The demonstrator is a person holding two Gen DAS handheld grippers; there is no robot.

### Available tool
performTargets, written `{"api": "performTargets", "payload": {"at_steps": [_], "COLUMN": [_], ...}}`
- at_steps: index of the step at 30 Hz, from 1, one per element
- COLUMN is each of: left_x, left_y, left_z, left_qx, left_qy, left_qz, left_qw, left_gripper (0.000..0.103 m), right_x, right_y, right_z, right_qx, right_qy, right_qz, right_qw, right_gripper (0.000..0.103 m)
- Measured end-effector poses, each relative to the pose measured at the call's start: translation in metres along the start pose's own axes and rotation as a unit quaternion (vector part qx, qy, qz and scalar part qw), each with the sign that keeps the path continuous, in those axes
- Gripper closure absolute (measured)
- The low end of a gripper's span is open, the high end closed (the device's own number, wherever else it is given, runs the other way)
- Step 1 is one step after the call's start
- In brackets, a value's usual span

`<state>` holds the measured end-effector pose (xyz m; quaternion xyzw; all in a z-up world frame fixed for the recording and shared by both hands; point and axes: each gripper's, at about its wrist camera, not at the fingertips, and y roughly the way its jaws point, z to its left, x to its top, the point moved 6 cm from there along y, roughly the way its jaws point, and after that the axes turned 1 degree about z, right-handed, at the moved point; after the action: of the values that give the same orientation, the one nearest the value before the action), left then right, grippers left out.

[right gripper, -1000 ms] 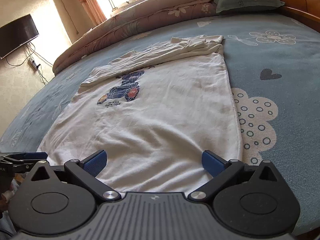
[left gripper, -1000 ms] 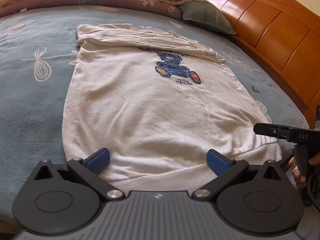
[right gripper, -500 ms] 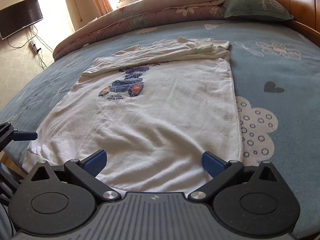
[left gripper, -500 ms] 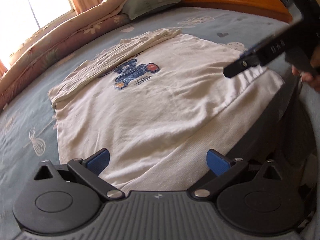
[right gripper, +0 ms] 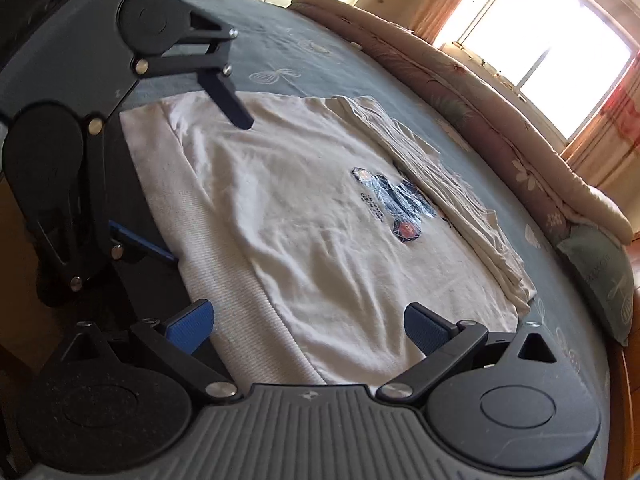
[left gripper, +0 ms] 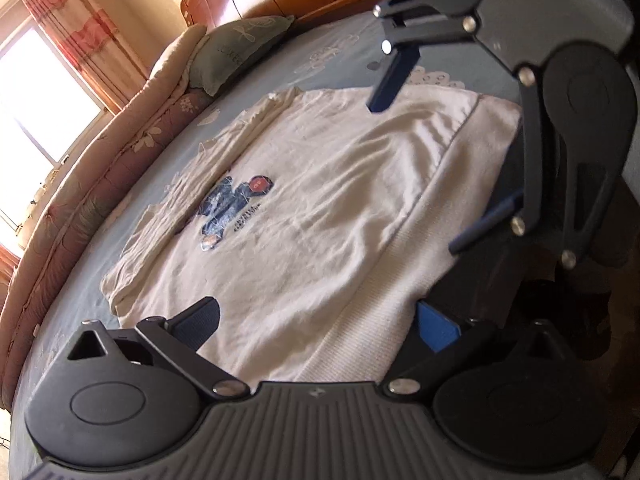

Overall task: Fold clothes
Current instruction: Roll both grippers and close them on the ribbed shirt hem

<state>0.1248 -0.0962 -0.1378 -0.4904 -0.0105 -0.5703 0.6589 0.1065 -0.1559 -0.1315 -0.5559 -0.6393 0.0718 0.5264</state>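
Quilt (left gripper: 100, 168) and pillow (left gripper: 236, 50) lie beyond shirt (left gripper: 320, 208).

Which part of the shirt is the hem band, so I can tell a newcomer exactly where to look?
Start at the blue bed sheet, where a white T-shirt lies flat, printed with a dark blue bear graphic. Follow it toward the cameras, away from its folded-over top: the ribbed hem band runs along the near edge. Its fine ribbing sets it apart from the smoother body fabric.
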Motion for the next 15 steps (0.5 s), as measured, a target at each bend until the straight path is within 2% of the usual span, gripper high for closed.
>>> {"api": "performTargets", "payload": {"at_steps": [4,8,12,15], "left_x": [0.004,0.004,0.0,-0.009], "left_y": [0.001,0.001,-0.004,-0.001], "left_z": [0.013,0.02,0.01,-0.002], "left_qx": [0.011,0.002,-0.023,-0.028], "left_qy": [-0.007,-0.02,0.0,0.038], "left_qz": [-0.002,0.0,-0.007,0.003], "left_qw": [0.9999,0.9998,0.9997,0.9989], "left_gripper": [0.001,0.001,0.001,0.001], "right_x": [0.006,0.007,0.007,0.007], "right_y": [0.003,0.009,0.006,0.002], "right_z": [0.011,0.02,0.024,0.022], "right_qx": [0.007,-0.019,-0.04,-0.066], "right_qy": [-0.013,-0.051,-0.071,-0.075], "right_qz": [-0.005,0.002,-0.004,-0.011], "right_qw": [1.0,0.999,0.997,0.995], "right_gripper": [0.0,0.0,0.0,0.0]}}
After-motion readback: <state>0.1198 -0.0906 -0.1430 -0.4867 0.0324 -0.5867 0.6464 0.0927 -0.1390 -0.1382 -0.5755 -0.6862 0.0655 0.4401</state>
